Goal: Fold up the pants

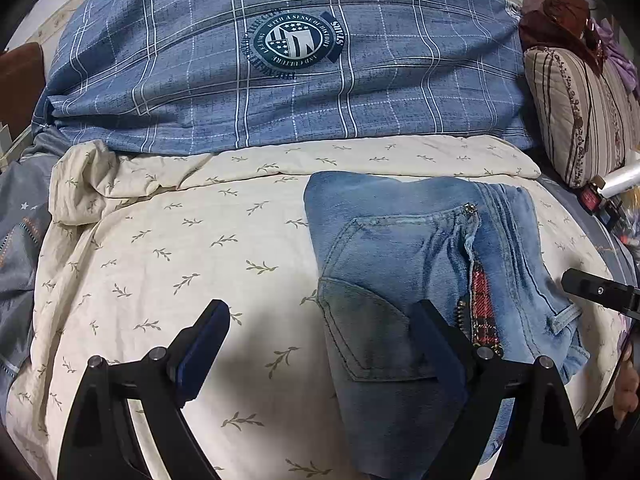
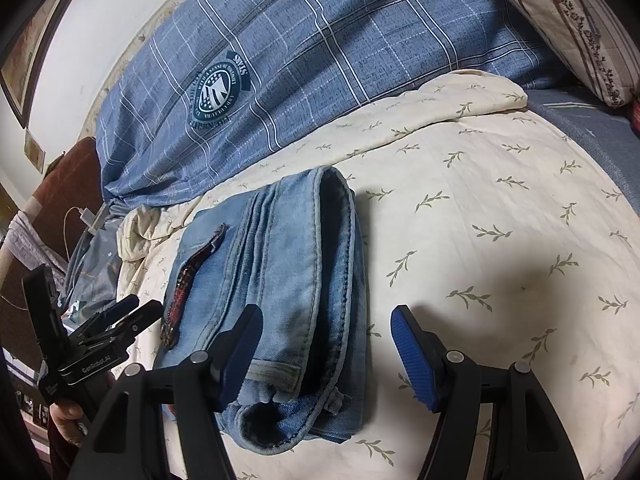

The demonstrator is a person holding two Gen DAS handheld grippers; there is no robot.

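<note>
Beside pants (image 2: 280, 280), charger (image 2: 86, 214) rightward only

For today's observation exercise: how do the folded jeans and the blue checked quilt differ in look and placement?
The jeans are plain faded denim; the quilt is checked, with a round badge. The jeans are folded compactly and lie nearer the grippers; the quilt is bulkier and sits behind. Both are blue and rest on the cream sheet.

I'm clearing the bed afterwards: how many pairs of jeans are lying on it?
1. The folded jeans lie on the cream leaf-print sheet, in front of the blue plaid duvet. Others may be hidden beneath the bedding.
</note>
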